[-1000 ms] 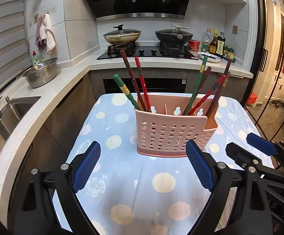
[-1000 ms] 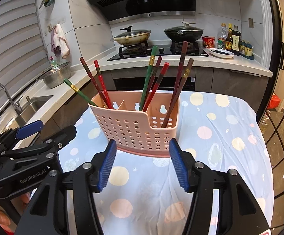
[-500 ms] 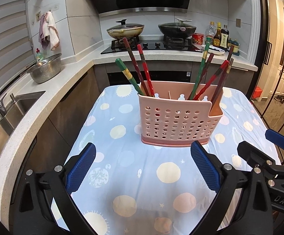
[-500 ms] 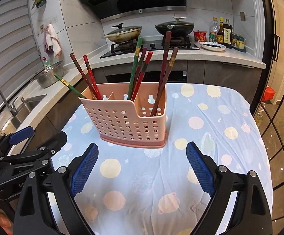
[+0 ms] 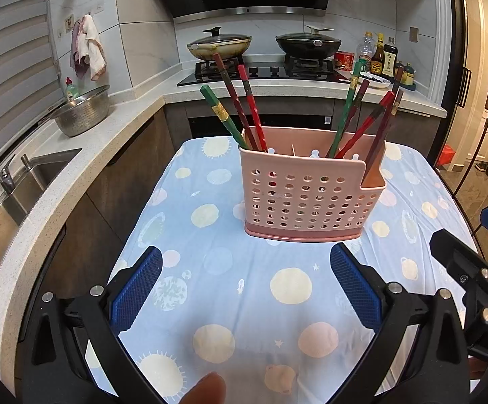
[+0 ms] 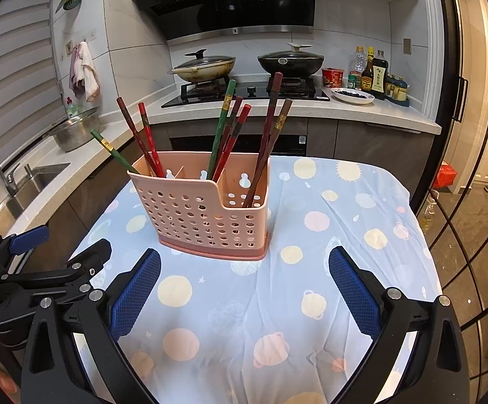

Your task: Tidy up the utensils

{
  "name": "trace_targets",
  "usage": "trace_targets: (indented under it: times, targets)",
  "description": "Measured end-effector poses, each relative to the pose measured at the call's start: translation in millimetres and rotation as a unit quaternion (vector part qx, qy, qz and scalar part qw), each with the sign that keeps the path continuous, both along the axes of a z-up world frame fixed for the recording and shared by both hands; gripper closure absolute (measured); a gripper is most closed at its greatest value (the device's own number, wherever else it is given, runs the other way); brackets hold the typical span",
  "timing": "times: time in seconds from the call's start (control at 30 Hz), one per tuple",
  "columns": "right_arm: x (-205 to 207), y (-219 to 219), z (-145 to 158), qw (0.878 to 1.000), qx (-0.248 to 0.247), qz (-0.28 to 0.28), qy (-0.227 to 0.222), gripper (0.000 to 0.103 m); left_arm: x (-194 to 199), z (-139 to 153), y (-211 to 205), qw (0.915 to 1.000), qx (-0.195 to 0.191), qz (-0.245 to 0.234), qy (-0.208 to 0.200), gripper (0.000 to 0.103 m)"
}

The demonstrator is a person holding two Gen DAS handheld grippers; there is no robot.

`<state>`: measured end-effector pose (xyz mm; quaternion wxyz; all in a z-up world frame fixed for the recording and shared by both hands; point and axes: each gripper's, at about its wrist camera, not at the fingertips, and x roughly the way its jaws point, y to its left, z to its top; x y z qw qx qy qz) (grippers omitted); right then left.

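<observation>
A pink perforated plastic utensil caddy is standing upright mid-table on the blue planet-print tablecloth, bare cloth lying all around it. Red, green and brown chopsticks are leaning upward and outward from its compartments. In front of the caddy, the left tool and right tool are both gaping wide, holding nothing.

I pull both grippers back from the pink utensil caddy, which now stands well away from my fingertips toward the far edge of the table. My right gripper, whose pads nearly touched the caddy a second ago, now gapes wide. My left gripper rises slightly, looking down more steeply.
</observation>
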<state>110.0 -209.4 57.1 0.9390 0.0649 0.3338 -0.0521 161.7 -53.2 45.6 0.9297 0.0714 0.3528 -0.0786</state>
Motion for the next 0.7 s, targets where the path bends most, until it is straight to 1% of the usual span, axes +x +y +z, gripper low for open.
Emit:
trace_targets:
  times: [0.23, 0.4, 0.7]
  targets:
    - [-1.9, 3.6, -2.0, 1.0, 0.0, 0.009, 0.007, 0.006, -3.1, -0.1, 1.7, 0.9999, -0.004, 0.013, 0.002, 0.007]
    - [-3.2, 3.8, -2.4, 1.0, 0.001, 0.011, 0.008, 0.006, -4.8, -2.2, 4.6, 0.9994, -0.008, 0.032, 0.005, 0.007]
    - [-3.7, 5.8, -3.9, 1.0, -0.001, 0.015, 0.012, 0.006, -6.3, -1.8, 4.9, 0.9991, -0.005, 0.042, 0.001, 0.007]
